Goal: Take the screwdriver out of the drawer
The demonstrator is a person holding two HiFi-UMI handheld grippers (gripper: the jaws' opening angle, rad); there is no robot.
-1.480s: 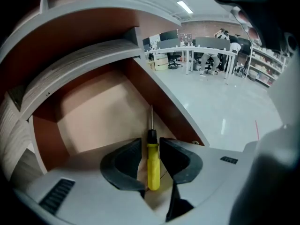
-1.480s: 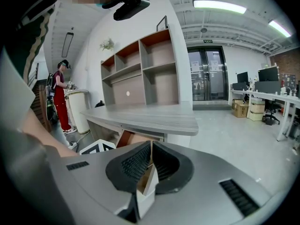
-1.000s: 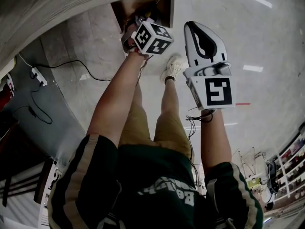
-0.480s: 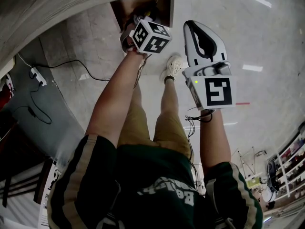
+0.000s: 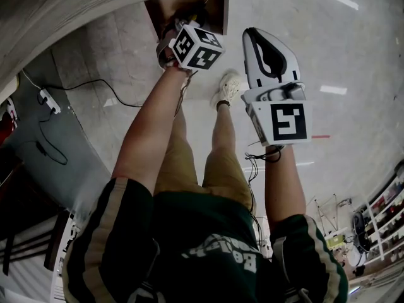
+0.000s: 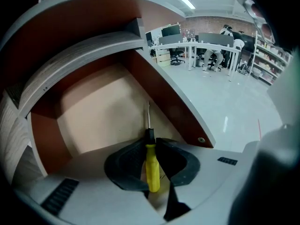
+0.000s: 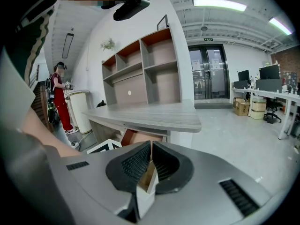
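Here: screwdriver gripped above the open drawer

Left gripper [image 6: 151, 143] is closed narrow on the screwdriver [image 6: 152, 168]. Pads press the yellow handle from both sides; the black collar and thin metal shaft stick out past the jaw tips. The shaft points into the drawer [image 6: 93, 111], over its pale floor; whether the tip touches, cannot tell. Right gripper [image 7: 151, 146] is held apart at the person's other side, facing the grey desk [image 7: 154, 117], its jaws together and nothing between them.

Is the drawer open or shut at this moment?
Open. The drawer stands out from under the desk top, and its bare bottom shows.
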